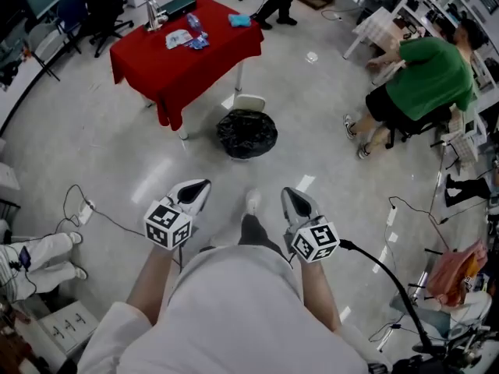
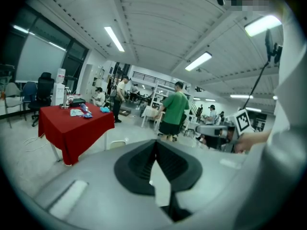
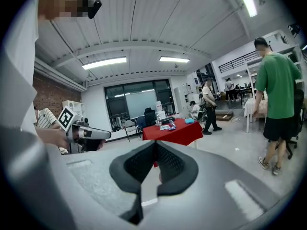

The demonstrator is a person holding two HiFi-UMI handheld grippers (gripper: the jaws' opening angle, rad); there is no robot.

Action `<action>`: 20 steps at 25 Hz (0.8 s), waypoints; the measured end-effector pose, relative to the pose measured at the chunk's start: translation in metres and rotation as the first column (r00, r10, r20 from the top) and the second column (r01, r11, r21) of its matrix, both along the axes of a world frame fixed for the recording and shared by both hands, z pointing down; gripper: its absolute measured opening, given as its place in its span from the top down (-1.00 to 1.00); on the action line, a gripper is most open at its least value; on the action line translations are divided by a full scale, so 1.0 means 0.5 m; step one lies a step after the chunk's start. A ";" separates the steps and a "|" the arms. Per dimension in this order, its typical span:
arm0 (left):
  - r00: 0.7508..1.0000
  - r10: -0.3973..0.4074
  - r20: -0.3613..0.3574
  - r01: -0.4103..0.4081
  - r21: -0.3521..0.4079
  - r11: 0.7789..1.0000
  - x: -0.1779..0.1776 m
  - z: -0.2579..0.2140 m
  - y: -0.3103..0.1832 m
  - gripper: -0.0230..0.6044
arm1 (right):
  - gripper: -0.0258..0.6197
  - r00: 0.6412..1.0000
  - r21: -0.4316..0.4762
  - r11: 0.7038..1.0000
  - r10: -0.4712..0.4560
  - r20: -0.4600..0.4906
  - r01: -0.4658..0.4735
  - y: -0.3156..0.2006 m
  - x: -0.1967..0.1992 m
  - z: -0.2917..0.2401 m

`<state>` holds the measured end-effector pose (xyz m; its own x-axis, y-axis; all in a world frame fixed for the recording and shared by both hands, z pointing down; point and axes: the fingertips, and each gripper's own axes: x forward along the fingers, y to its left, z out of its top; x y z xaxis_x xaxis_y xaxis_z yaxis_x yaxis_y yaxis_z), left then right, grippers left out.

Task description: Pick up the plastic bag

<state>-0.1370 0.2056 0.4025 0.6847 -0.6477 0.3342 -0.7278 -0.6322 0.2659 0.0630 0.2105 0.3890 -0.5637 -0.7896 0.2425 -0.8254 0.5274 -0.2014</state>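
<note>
A black plastic bag (image 1: 246, 133) sits bunched on the floor just in front of the red-clothed table (image 1: 156, 61). A clear packet (image 1: 181, 38) and small blue items lie on that table. I hold both grippers close to my body, well short of the bag. My left gripper (image 1: 201, 185) is shut with nothing in it, and so is my right gripper (image 1: 290, 193). In the left gripper view the left gripper's (image 2: 156, 143) jaws meet, with the table (image 2: 72, 123) far off to the left. The right gripper view shows the right gripper (image 3: 156, 143) shut, with the table (image 3: 175, 132) beyond it.
A white bin-like object (image 1: 249, 102) stands behind the bag by the table leg. A person in a green shirt (image 1: 429, 80) sits at the right. Cables (image 1: 93, 213) trail on the floor at left, a black cable (image 1: 390, 275) at right. Chairs and desks line the room's edges.
</note>
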 end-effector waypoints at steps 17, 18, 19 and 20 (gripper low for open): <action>0.995 -0.080 0.058 0.081 -0.018 0.997 0.085 0.047 -0.367 0.92 | 0.92 0.993 -0.055 0.992 -0.119 -0.017 0.118 -0.462 0.083 0.063; 0.994 -0.089 0.058 0.090 -0.026 0.996 0.091 0.054 -0.390 0.92 | 0.92 0.992 -0.064 0.990 -0.125 -0.014 0.124 -0.487 0.089 0.071; 0.994 -0.099 0.053 0.101 -0.035 0.994 0.096 0.061 -0.413 0.92 | 0.92 0.991 -0.073 0.989 -0.131 -0.012 0.130 -0.513 0.095 0.080; 0.993 -0.111 0.045 0.113 -0.046 0.992 0.101 0.068 -0.436 0.92 | 0.92 0.991 -0.083 0.987 -0.136 -0.010 0.135 -0.539 0.103 0.089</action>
